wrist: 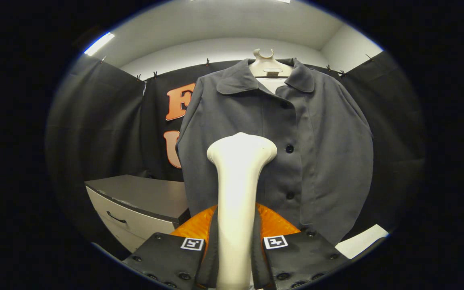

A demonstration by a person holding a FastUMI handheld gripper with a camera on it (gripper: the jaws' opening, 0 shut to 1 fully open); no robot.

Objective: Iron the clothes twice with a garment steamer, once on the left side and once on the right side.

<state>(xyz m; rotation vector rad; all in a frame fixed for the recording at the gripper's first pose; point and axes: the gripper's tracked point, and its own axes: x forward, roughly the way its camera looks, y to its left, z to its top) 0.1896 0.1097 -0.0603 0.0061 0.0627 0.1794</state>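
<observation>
Our gripper (235, 245) is clamped on the steamer (238, 189), whose handle stands between both fingers. Its head sits just before the jacket (316, 153), which hangs on a hanger (267, 64) straight ahead.

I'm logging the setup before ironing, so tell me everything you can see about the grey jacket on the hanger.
The grey jacket hangs upright on a pale hanger before the black cloth wall. It looks like matte woven fabric, with a flat rounded collar, long sleeves hanging at its sides and dark buttons down the front, buttoned shut. The cream garment steamer, clamped between the fingers of the gripper, points its head at the jacket's front left of the buttons; contact is unclear.
</observation>
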